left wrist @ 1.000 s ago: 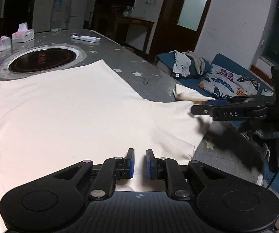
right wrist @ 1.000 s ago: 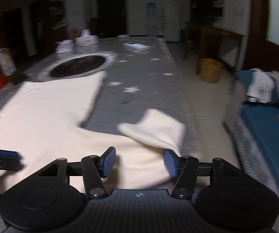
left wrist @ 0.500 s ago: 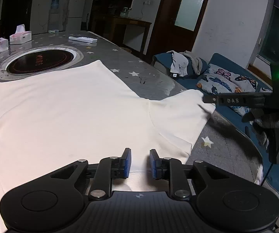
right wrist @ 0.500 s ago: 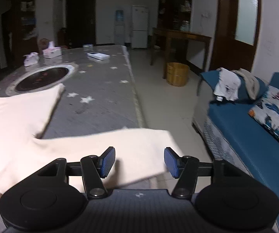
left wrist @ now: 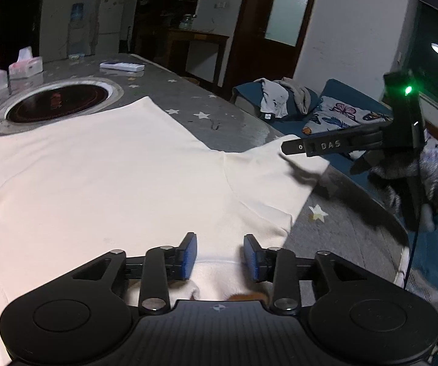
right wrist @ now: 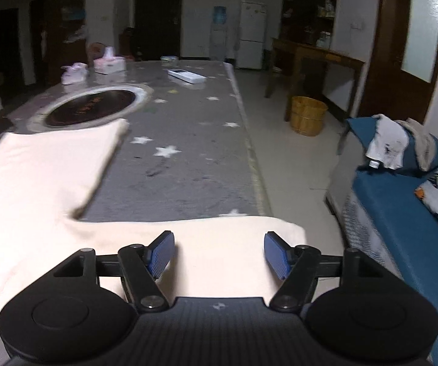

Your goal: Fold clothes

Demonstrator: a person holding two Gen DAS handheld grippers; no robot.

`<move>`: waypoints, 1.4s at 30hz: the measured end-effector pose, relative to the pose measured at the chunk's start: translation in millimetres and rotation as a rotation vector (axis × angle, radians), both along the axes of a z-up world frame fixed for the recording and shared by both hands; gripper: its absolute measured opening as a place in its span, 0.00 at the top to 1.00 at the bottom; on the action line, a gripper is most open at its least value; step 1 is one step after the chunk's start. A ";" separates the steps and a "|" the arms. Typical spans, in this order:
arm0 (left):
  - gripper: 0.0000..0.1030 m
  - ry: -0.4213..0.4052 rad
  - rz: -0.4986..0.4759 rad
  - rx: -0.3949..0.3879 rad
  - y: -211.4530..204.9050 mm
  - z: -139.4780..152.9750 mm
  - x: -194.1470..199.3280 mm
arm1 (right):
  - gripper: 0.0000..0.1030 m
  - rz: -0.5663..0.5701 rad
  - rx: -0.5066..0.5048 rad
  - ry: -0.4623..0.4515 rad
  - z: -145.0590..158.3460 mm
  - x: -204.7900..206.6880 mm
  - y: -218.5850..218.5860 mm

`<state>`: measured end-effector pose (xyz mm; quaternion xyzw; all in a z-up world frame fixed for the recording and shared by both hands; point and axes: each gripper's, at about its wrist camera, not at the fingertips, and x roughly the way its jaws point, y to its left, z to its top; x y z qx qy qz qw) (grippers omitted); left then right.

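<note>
A cream T-shirt (left wrist: 103,170) lies spread flat on the grey star-patterned table (left wrist: 219,122). Its right sleeve (left wrist: 273,180) is laid out flat toward the table's right edge. My left gripper (left wrist: 220,256) is open over the shirt's near edge at the collar, holding nothing. My right gripper (right wrist: 219,251) is open and empty just above the sleeve (right wrist: 225,238); it also shows in the left wrist view (left wrist: 325,146), hovering over the sleeve's end.
A round inset hotplate (left wrist: 57,103) lies beyond the shirt. Tissue boxes (left wrist: 25,65) and a white remote (left wrist: 122,66) sit at the far end. A blue sofa with clothes and a butterfly cushion (left wrist: 337,116) stands right of the table. A wooden bucket (right wrist: 308,116) stands on the floor.
The sleeve, folded over a second ago, now lies flat. My left gripper has opened wider. My right gripper has lifted off the sleeve and stays open.
</note>
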<state>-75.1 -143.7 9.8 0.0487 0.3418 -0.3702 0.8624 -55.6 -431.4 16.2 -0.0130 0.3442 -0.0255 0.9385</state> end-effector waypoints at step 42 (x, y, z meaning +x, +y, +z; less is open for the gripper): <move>0.54 -0.074 0.226 -0.111 96.4 29.4 -24.9 | 0.28 0.180 0.105 0.036 -4.7 -27.6 49.2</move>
